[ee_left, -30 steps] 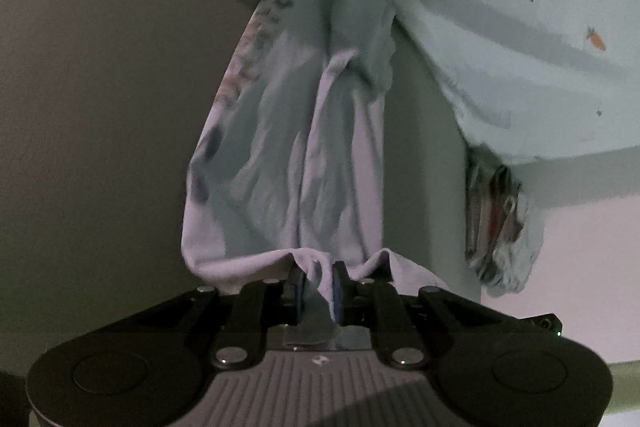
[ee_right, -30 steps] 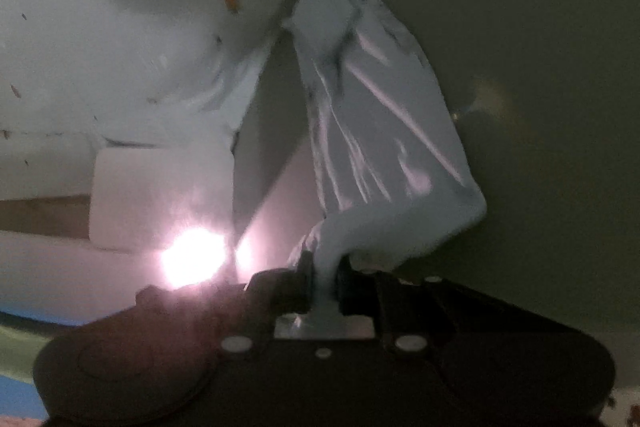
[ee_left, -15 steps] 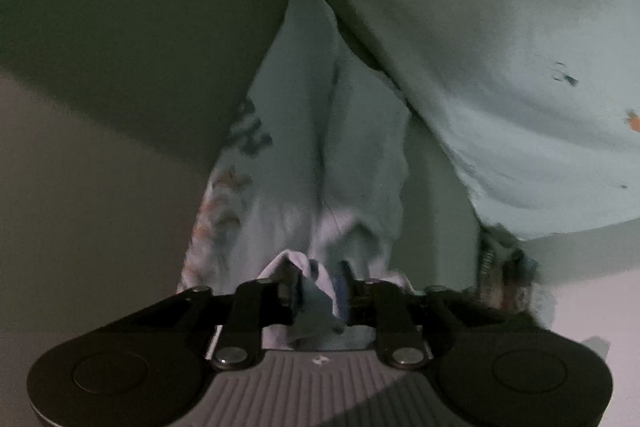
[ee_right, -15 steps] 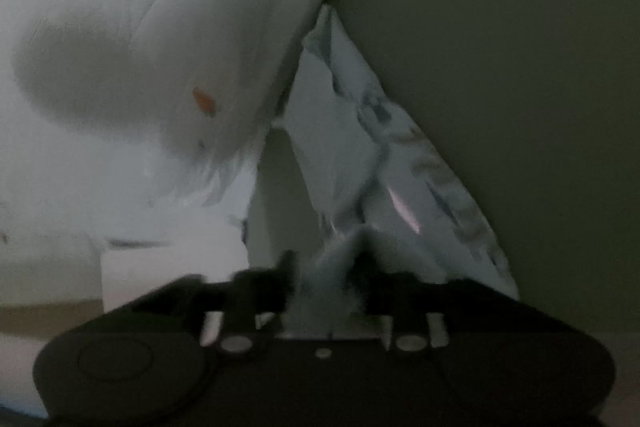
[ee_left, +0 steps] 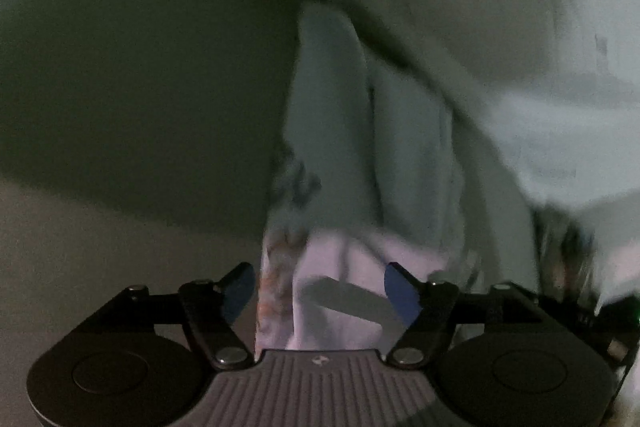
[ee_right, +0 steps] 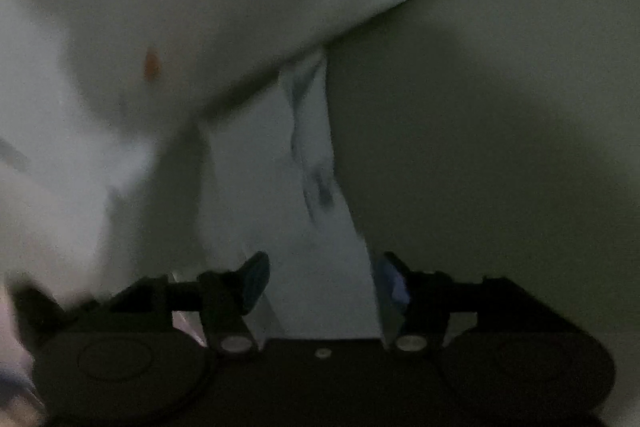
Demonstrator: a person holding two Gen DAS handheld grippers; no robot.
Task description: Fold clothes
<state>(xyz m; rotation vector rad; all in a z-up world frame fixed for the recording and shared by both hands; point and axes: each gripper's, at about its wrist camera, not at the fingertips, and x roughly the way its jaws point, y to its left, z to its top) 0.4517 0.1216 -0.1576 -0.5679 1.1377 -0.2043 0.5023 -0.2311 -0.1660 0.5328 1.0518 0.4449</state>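
Note:
A pale garment with a dark and orange print [ee_left: 340, 163] lies stretched out ahead of my left gripper [ee_left: 320, 287], which is open, its blue pads apart with the cloth's near edge lying loose between them. In the right wrist view the same garment [ee_right: 280, 187] runs away from my right gripper [ee_right: 320, 283], also open, with the cloth's edge between the spread pads. Both views are dim and blurred.
A light sheet with small orange carrot prints [ee_left: 500, 7] covers the surface to the right in the left wrist view and to the left in the right wrist view [ee_right: 140, 27]. A plain dark grey surface [ee_left: 140, 87] lies on the other side. A crumpled patterned cloth [ee_left: 568, 247] sits at the right.
Both grippers were shut on the garment's edge and holding it up. They have lowered toward the surface and opened, and the cloth has dropped loose between the pads.

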